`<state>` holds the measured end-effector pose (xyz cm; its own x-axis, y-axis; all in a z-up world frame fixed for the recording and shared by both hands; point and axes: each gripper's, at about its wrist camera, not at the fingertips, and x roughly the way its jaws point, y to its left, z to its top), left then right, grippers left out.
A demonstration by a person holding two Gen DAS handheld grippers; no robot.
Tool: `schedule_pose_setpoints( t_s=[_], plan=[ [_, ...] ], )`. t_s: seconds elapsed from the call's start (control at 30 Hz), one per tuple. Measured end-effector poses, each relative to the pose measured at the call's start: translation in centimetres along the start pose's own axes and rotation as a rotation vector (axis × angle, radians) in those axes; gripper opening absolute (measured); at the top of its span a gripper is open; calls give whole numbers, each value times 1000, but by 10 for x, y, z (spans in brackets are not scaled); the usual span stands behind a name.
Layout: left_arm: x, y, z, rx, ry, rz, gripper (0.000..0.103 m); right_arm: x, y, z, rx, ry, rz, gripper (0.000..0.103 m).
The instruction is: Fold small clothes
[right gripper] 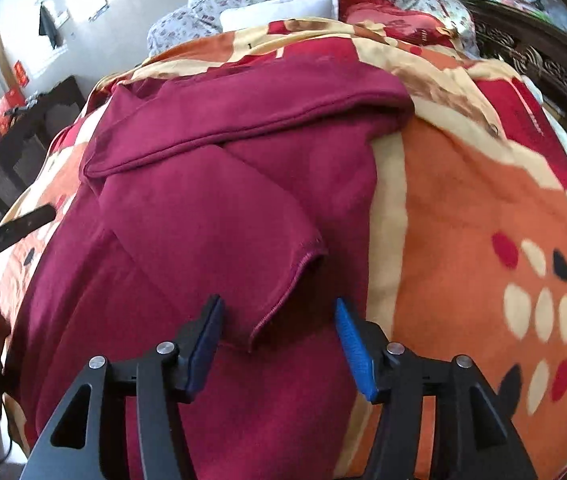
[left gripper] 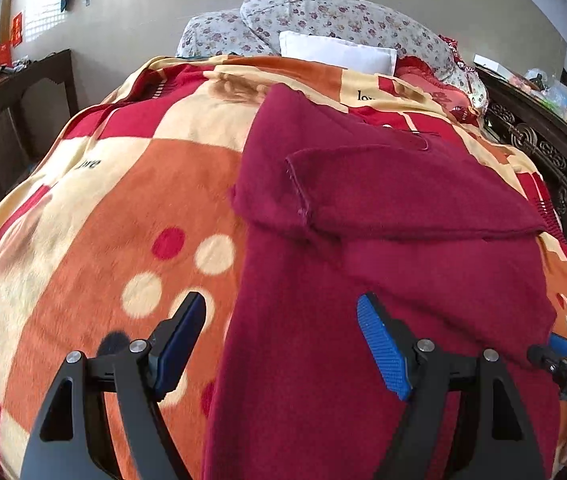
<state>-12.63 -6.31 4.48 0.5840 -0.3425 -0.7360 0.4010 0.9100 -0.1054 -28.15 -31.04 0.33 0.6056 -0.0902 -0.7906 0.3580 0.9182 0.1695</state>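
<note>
A maroon fleece top (left gripper: 383,264) lies flat on the bed, with one sleeve (left gripper: 403,196) folded across its chest. My left gripper (left gripper: 281,304) hovers open over the top's left edge; one finger is above the blanket, the other above the cloth, and nothing is between them. In the right wrist view the same top (right gripper: 187,128) shows a second folded sleeve (right gripper: 219,240) running toward me. Its cuff (right gripper: 283,312) lies below the gap of my right gripper (right gripper: 278,308), which is open, with its pads clear of the cloth. The right gripper's tip (left gripper: 563,354) shows at the top's right hem.
An orange, red and cream patterned blanket (left gripper: 123,208) covers the bed. Floral pillows (left gripper: 323,16) and a white pillow (left gripper: 335,50) are stacked at the far end. Dark carved wooden furniture (left gripper: 543,152) runs along the right, and a dark cabinet (left gripper: 23,112) stands on the left.
</note>
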Motion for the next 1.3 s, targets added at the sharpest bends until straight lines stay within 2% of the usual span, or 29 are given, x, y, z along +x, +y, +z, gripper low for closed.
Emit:
schedule_pose_setpoints(
  t_s=[0.27, 0.4, 0.47, 0.73, 1.03, 1.17, 1.3],
  plan=[
    [-24, 8, -22, 12, -8, 23, 78, -29, 7, -19, 52, -43, 44, 62],
    [-34, 12, -34, 5, 3, 7, 79, -44, 4, -33, 86, -48, 78, 72],
    [-38, 14, -40, 10, 8, 4, 79, -52, 3, -40, 88, -47, 84, 73],
    [-58, 35, -71, 3, 60, -36, 84, -75, -6, -72, 73, -1, 103, 81],
    [-68, 63, -100, -57, 146, -84, 85, -77, -21, -103, 125, 44, 172, 82],
    [-67, 61, -105, -55, 167, -116, 85, -79, -25, -100, 138, 35, 175, 82],
    [-59, 57, -106, -40, 182, -101, 85, -83, -23, -74, 136, -44, 186, 82]
  ],
)
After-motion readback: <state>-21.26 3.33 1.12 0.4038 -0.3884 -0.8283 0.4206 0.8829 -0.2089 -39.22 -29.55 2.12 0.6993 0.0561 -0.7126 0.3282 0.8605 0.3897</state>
